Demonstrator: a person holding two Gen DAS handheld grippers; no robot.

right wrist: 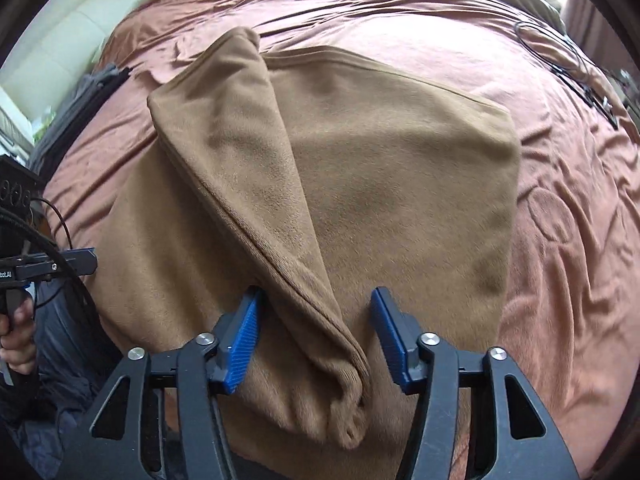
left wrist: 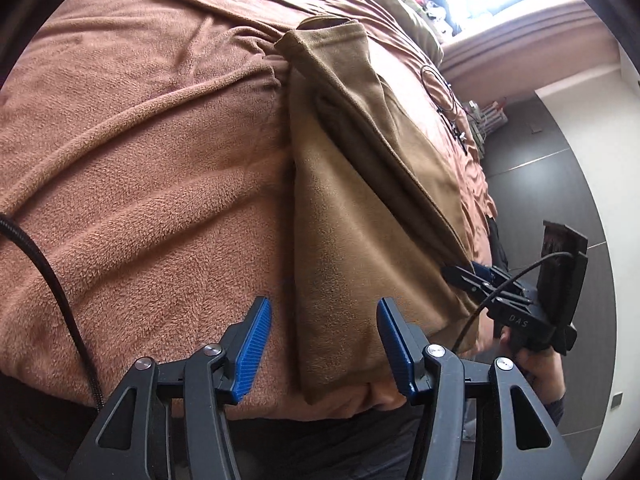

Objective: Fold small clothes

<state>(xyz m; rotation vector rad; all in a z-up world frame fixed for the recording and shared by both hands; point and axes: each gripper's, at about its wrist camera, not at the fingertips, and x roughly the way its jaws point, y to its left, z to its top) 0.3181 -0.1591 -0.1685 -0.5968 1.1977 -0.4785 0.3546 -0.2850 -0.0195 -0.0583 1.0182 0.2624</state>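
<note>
Right wrist view: right claw (right wrist: 316, 332) is straddling, jaws parted, the tan garment's (right wrist: 400, 184) folded sleeve (right wrist: 256, 184), running lengthwise away.

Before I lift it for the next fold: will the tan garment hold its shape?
Probably not. The tan garment looks like soft fleece, and its folded-over sleeve already sags, so it should droop. It seems light. Its nap may cling to the fleece blanket and drag.
</note>
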